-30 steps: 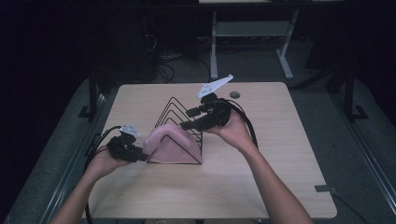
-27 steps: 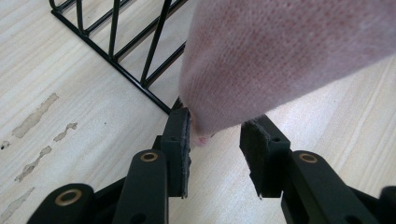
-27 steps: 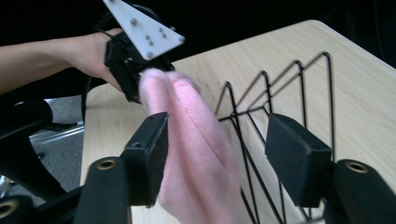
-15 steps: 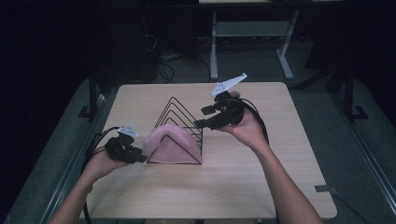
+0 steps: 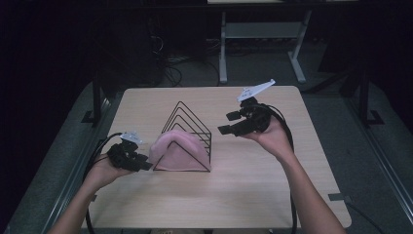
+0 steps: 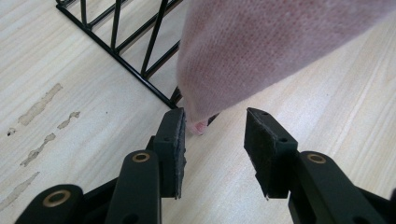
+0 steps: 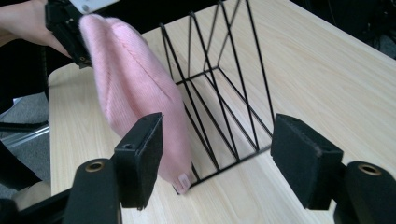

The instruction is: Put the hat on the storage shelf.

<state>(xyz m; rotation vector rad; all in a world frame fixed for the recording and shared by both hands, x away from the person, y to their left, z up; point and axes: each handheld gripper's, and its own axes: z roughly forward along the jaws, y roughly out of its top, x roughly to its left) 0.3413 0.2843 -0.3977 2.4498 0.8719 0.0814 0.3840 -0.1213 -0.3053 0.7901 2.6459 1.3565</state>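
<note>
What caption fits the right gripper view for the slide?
Open right gripper faces a pink knit cloth draped over the near end of a black wire rack on the wooden table.

Pale wooden table [image 5: 253, 195] with a light grain (a few worn patches show in the left gripper view), dark grey floor [image 5: 370, 161] around it, white metal desk frame [image 5: 258, 34] behind, tangled black cables [image 5: 170, 63] beneath

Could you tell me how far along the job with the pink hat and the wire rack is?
Done: the pink hat sits draped over the front of the wire rack. In hand: nothing; the left claw has just been opening, the hat's edge between its jaws unpinched, and the right claw hangs open beside the rack. Left: probably just withdrawing.
</note>
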